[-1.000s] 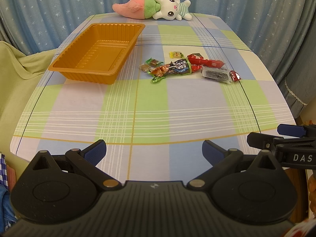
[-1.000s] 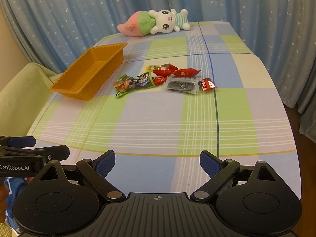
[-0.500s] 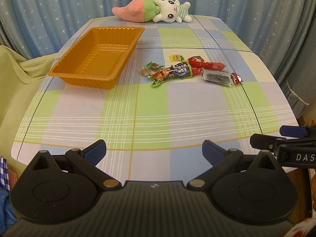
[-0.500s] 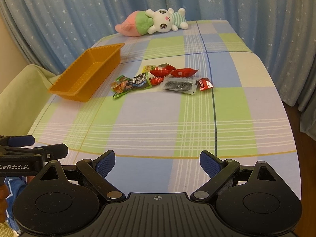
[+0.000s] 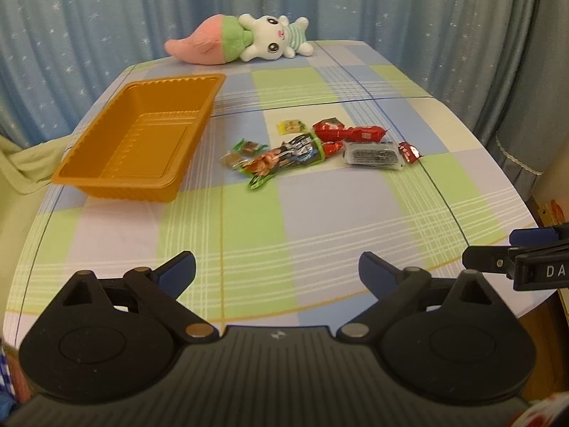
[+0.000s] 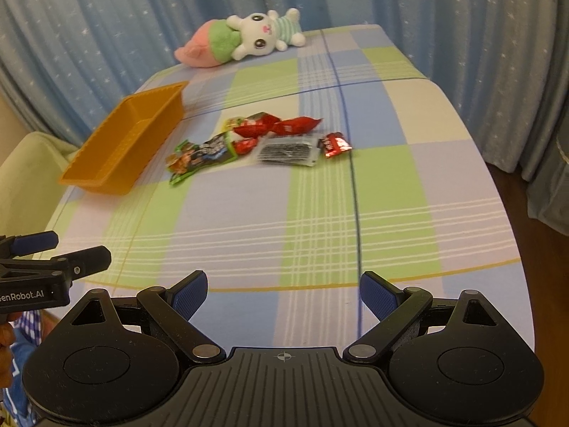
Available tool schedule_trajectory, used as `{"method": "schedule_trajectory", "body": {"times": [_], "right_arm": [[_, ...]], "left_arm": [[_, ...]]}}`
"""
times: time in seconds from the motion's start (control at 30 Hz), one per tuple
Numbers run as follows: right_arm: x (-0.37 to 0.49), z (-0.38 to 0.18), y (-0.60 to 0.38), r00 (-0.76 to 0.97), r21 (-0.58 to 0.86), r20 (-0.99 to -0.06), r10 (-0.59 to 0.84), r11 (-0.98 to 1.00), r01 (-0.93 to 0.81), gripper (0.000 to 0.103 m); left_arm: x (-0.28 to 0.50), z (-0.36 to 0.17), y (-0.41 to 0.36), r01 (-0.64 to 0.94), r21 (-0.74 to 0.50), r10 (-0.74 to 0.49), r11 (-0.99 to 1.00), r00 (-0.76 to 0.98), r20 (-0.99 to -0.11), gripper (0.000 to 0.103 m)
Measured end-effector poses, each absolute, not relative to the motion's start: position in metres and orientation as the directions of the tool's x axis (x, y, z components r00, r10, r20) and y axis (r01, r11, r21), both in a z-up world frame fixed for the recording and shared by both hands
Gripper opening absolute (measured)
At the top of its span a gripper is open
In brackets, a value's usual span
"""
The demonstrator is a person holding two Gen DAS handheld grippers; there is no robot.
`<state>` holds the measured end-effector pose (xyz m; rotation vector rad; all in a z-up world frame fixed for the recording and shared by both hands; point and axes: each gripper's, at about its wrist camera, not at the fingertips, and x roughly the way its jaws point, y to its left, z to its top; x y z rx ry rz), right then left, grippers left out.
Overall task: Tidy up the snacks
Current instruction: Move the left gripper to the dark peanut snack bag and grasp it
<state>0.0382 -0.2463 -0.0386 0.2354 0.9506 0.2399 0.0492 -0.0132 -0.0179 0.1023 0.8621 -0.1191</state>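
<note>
1. The left gripper pointed down at a slant over the near edge of the checked table, its jaws wide but closing, with nothing between them.
2. The right gripper hung beside it at the same slant, jaws wide and empty.
3. The snacks lay in a loose cluster mid-table, well apart from both grippers.
4. The orange tray sat just left of the snacks, empty.

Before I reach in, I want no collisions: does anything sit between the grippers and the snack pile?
Nothing visible does. Only bare checked tablecloth lies between the left gripper, the right gripper and the snack pile.
</note>
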Motion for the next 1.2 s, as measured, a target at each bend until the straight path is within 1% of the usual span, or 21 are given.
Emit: {"method": "schedule_trajectory", "body": {"times": [0.1, 0.2, 0.5, 0.6, 0.67, 0.73, 0.97, 1.2], "right_arm": [[0.043, -0.041, -0.251, 0.565, 0.299, -0.774, 0.286, 0.951, -0.072, 0.092], [0.049, -0.044, -0.254, 0.571, 0.299, -0.775, 0.272, 0.953, -0.047, 0.092], [0.073, -0.053, -0.257, 0.571, 0.291, -0.791, 0.218, 0.956, 0.038, 0.092], [0.081, -0.054, -0.256, 0.569, 0.287, -0.798, 0.199, 0.955, 0.068, 0.092], [0.087, -0.054, -0.256, 0.568, 0.288, -0.801, 0.189, 0.954, 0.089, 0.092], [0.092, -0.054, -0.255, 0.566, 0.286, -0.805, 0.176, 0.952, 0.11, 0.092], [0.104, -0.053, -0.254, 0.559, 0.284, -0.818, 0.138, 0.941, 0.182, 0.092], [0.106, -0.057, -0.251, 0.539, 0.279, -0.836, 0.104, 0.926, 0.254, 0.092]], "left_arm": [[0.061, -0.023, -0.016, 0.184, 0.052, -0.083, 0.981, 0.654, -0.752, 0.095], [0.076, -0.029, -0.019, 0.224, 0.068, -0.097, 0.972, 0.65, -0.754, 0.091], [0.131, -0.046, -0.023, 0.344, 0.115, -0.142, 0.932, 0.637, -0.757, 0.086], [0.15, -0.051, -0.024, 0.389, 0.135, -0.159, 0.911, 0.636, -0.755, 0.08], [0.162, -0.054, -0.026, 0.415, 0.156, -0.161, 0.896, 0.634, -0.757, 0.079], [0.174, -0.058, -0.028, 0.445, 0.171, -0.168, 0.879, 0.626, -0.762, 0.071], [0.212, -0.073, -0.031, 0.528, 0.189, -0.19, 0.828, 0.58, -0.792, 0.062], [0.233, -0.085, -0.037, 0.602, 0.201, -0.208, 0.773, 0.54, -0.815, 0.054]]}}
